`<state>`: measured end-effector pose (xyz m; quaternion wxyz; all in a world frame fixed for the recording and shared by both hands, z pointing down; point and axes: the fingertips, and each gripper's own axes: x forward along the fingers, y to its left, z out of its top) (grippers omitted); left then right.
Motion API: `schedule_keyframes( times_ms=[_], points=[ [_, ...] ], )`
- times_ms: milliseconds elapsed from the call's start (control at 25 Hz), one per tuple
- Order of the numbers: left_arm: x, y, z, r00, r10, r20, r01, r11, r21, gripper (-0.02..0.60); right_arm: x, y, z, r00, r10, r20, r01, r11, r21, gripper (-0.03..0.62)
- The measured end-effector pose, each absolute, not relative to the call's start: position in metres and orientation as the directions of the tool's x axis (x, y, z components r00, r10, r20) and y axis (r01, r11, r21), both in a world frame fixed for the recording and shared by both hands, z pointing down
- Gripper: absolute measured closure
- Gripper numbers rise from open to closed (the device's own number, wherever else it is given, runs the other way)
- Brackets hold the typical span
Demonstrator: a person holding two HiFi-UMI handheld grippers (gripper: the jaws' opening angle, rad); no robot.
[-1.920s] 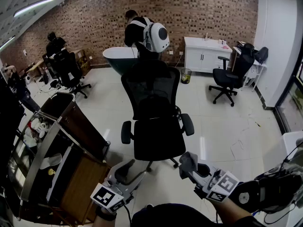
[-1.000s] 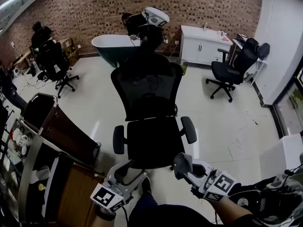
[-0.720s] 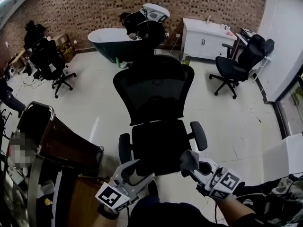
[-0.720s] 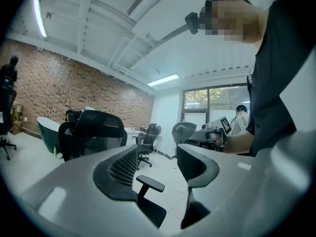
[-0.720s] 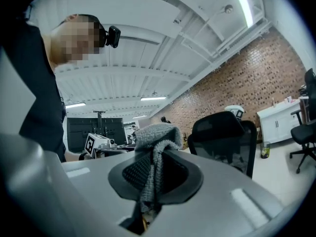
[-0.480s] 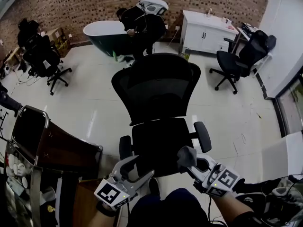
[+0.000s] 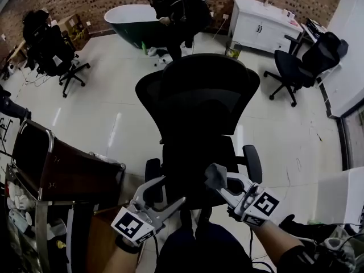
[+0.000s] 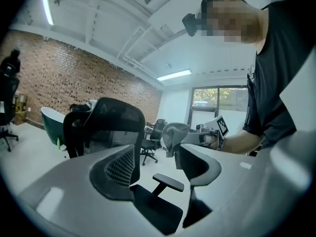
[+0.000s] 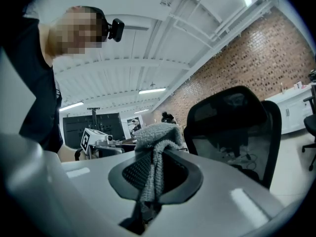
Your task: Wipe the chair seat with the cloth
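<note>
- The right gripper (image 7: 223,185) was clenched on the grey cloth (image 9: 157,132). A fold was pinched between its jaws and a rounded wad bulged out past the tips.
- The cloth sat at about 5 o'clock of the chair seat (image 7: 193,159), over the front corner. The left gripper view put it above the seat, not touching.
- The left gripper (image 7: 162,195) was released, jaws wide apart and nothing between them, at the seat's 7 o'clock, near the left armrest (image 7: 152,170).
- Handling call: the cloth looked light, soft and limp, with a nubby weave that ought to grip. The pinch on the bunched fold looked sound, and the free wad would be the part to press down.
- The seat looked dark and fairly firm. An office chair like this would likely swivel or roll under a push, so the armrest looked a fair place for the free gripper to steady it.
- Count: one cloth, two grippers, and one chair in hand with its tall backrest (image 7: 205,95) at 12 o'clock.
- Two more office chairs stood well apart, one (image 7: 301,67) at 2 o'clock and one (image 7: 54,56) at 10 o'clock.
- One green bathtub (image 7: 133,21) sat at 11 o'clock and one white cabinet (image 7: 264,19) at 1 o'clock, with a person between them by the wall.
</note>
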<state>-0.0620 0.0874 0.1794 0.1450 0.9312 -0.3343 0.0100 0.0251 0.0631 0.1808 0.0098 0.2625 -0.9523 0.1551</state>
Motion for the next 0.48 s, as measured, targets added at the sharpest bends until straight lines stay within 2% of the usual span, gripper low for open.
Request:
schedule_keyframes(
  times_ms=[240,480],
  points=[
    [-0.068,0.061,0.249,0.743,-0.640,0.196,-0.669,-0.695,0.264,0.271,0.004,0.017,0.298,-0.869,-0.400,0.291,-0.483,0.810,-0.331,0.559],
    [-0.077,0.033,0.326,0.705,-0.672,0.228,-0.701,-0.611,0.368,0.265,-0.036,-0.026,0.443,-0.843,-0.288,0.454,-0.456,0.831,-0.319,0.559]
  ],
)
